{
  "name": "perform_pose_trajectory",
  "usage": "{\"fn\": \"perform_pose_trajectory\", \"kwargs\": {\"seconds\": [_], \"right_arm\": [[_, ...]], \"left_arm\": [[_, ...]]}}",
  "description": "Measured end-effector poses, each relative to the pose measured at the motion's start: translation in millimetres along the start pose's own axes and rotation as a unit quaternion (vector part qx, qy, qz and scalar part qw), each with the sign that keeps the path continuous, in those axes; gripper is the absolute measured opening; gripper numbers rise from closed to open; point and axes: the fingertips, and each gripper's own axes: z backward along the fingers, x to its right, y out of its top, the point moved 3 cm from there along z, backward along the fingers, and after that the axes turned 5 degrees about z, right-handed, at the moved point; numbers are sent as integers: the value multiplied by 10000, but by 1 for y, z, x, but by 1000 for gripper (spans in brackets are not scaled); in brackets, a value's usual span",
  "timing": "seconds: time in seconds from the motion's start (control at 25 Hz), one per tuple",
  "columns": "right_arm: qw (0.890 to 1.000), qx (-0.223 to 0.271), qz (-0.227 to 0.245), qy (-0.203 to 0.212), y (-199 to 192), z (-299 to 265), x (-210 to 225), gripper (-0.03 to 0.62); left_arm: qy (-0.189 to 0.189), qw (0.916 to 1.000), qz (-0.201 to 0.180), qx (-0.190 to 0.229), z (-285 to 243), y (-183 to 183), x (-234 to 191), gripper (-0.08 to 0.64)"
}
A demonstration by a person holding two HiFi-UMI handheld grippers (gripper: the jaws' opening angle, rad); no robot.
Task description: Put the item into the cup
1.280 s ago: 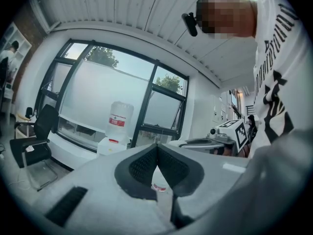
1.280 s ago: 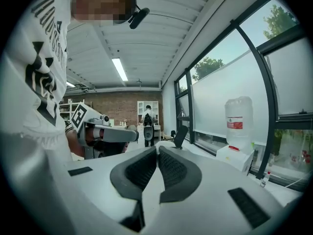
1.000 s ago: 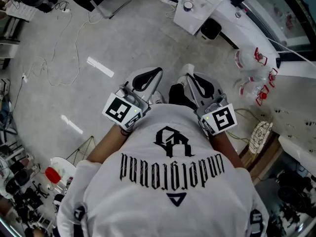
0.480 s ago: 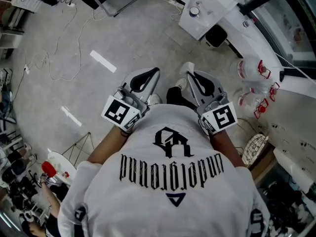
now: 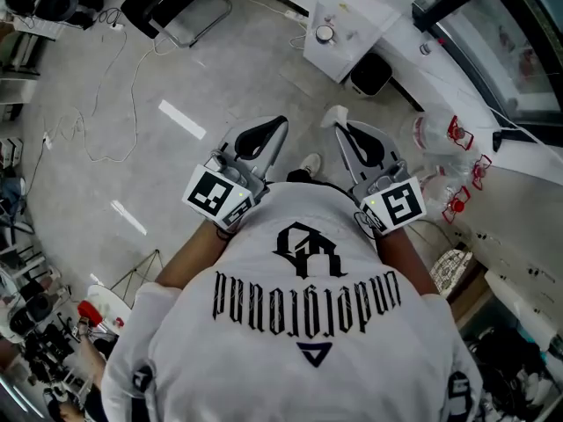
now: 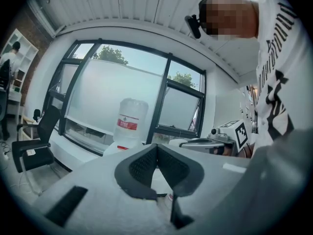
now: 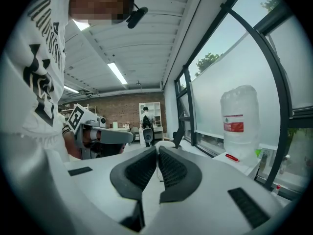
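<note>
The person's white T-shirt with black lettering [image 5: 303,323] fills the foreground; at chest height the left gripper [image 5: 274,128] has its black ribbed jaws pressed together on nothing; the right gripper [image 5: 341,130] likewise, closed and empty; beyond lie the grey concrete floor [image 5: 176,77], clear plastic water jugs [image 5: 435,134] and a small white table [image 5: 347,25]; no view shows the item or cup.

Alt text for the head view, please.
Seen from above, a person in a white printed T-shirt holds the left gripper and right gripper side by side over a grey floor, both empty. At right stand water bottles; no cup shows.
</note>
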Motion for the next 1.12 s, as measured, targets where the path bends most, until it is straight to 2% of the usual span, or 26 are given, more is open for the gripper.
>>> {"fn": "perform_pose_trajectory", "kwargs": {"seconds": [0.28, 0.52, 0.92, 1.12], "right_arm": [[9997, 13, -43, -230, -8, 19, 56, 23], [9989, -11, -96, -468, -12, 19, 81, 23], [9942, -109, -180, -1053, -4, -33, 111, 23], [9918, -174, -215, -1244, 4, -80, 119, 23]], "left_arm": [[-268, 9996, -55, -97, -57, 7, 8, 12], [-345, 9994, -22, -84, -81, 14, -6, 12], [-942, 9953, -93, -216, -122, 42, -69, 12], [-1093, 9936, -37, -294, -129, 58, -120, 12]]}}
